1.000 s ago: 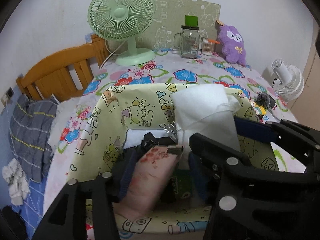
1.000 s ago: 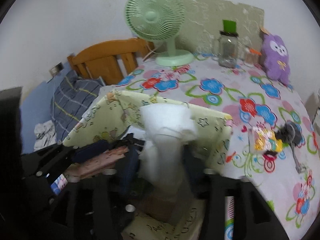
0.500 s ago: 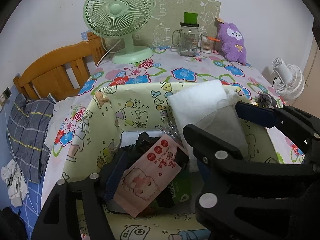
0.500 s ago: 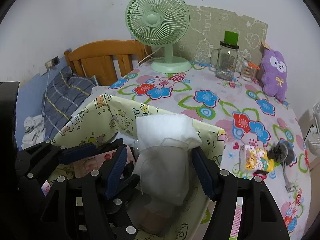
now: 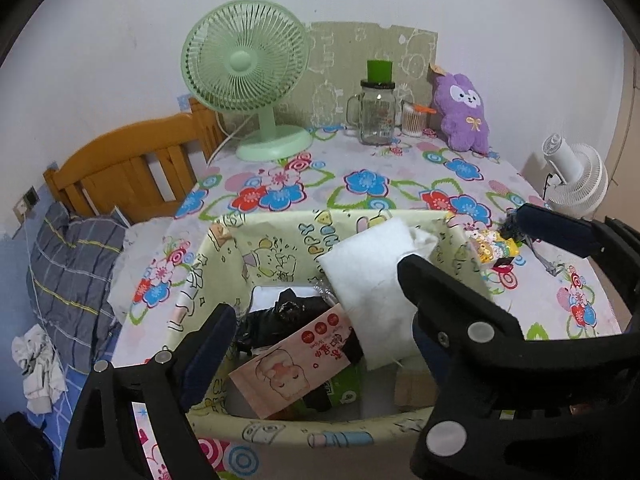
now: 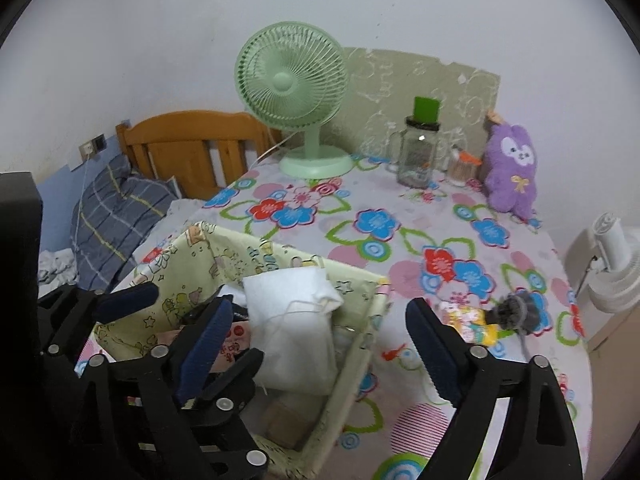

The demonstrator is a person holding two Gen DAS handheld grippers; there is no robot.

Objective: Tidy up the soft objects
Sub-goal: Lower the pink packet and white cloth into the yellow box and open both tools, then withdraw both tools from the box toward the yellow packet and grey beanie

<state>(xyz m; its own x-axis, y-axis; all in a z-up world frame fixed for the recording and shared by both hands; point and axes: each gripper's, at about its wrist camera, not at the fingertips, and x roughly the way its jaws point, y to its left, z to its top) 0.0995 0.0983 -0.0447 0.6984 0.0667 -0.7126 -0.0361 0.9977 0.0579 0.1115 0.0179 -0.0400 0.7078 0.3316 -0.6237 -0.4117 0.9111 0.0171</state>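
A yellow cartoon-print fabric basket (image 5: 280, 248) sits at the near edge of the flowered table (image 5: 360, 184). My left gripper (image 5: 316, 300) hovers above the basket, its jaws opening. A pink wipes packet (image 5: 292, 364) lies loose between them on a black bag (image 5: 280, 320), and the pads do not touch it. My right gripper (image 6: 320, 308) is also opening. A white soft pouch (image 6: 292, 320) stands free between its fingers, leaning on the basket's (image 6: 224, 256) right wall. A purple plush (image 5: 464, 116) sits at the back right.
A green fan (image 5: 244, 60), a glass jar (image 5: 376, 116) and a swab cup stand along the back. A yellow snack packet (image 6: 468, 320) and a grey fluffy item (image 6: 516, 312) lie right of the basket. A wooden headboard (image 5: 120, 164) and plaid bedding are at the left, a white fan (image 5: 576, 176) at the right.
Both grippers have opened wide and risen a little. The pink packet has left the left jaws and lies in the basket. The white pouch has been let go and stays upright.
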